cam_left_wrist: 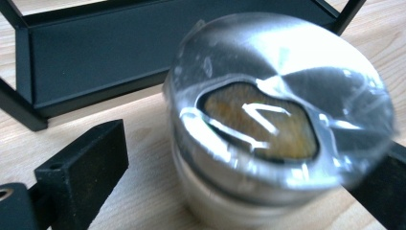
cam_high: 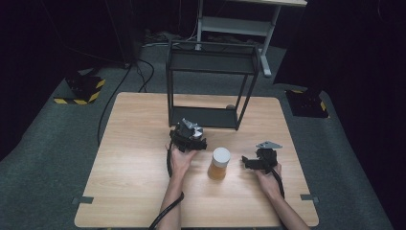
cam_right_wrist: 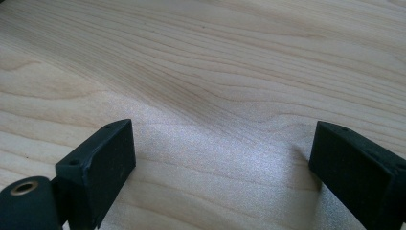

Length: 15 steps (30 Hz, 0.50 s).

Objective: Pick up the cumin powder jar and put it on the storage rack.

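Note:
A round metal tin (cam_left_wrist: pixel 268 120) with a clear window in its lid, showing something brown inside, sits on the wooden table (cam_high: pixel 134 143) between the jaws of my left gripper (cam_left_wrist: pixel 239 158). The picture is blurred. One jaw stands apart from the tin with bare wood between them; the other is half hidden behind the tin. In the high view my left gripper (cam_high: pixel 189 132) is just in front of the black shelf frame (cam_high: pixel 210 81). My right gripper (cam_right_wrist: pixel 220 143) is open over bare wood, at the table's right (cam_high: pixel 261 158).
A jar of amber stuff with a white lid (cam_high: pixel 219 164) stands between the two hands. The black frame's bottom shelf (cam_left_wrist: pixel 95 52) lies right behind the tin. A small round object (cam_high: pixel 231 107) rests on that shelf. Carpet surrounds the table.

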Each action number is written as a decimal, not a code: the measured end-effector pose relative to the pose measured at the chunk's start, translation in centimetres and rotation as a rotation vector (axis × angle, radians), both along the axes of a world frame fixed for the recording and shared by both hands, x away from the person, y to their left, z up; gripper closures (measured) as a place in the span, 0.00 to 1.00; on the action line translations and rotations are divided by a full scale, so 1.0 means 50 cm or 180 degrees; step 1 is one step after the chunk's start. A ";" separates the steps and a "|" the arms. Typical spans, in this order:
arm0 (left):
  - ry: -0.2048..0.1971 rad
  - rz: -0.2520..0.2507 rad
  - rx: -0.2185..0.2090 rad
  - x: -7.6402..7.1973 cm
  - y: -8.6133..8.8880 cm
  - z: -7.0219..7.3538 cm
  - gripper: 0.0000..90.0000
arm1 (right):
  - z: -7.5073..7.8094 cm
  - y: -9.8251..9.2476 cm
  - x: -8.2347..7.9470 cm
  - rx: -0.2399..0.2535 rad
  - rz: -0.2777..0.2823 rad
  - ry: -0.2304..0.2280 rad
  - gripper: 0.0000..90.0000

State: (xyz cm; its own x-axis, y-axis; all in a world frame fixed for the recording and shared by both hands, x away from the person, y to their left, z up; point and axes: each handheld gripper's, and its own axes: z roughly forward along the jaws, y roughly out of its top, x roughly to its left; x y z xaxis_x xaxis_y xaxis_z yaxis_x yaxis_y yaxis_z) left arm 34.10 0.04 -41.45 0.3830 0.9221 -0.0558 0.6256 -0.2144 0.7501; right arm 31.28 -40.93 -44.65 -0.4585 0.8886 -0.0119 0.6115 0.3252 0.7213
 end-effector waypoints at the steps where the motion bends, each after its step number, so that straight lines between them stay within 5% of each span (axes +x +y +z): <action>1: 0.0000 -0.0001 0.0009 0.001 -0.002 0.000 0.03 | 0.000 0.000 0.000 0.0002 0.0003 0.0001 0.08; 15: 0.0018 -0.0030 0.0121 0.021 -0.022 -0.002 0.16 | 0.000 -0.001 0.000 0.0004 0.0018 0.0003 0.08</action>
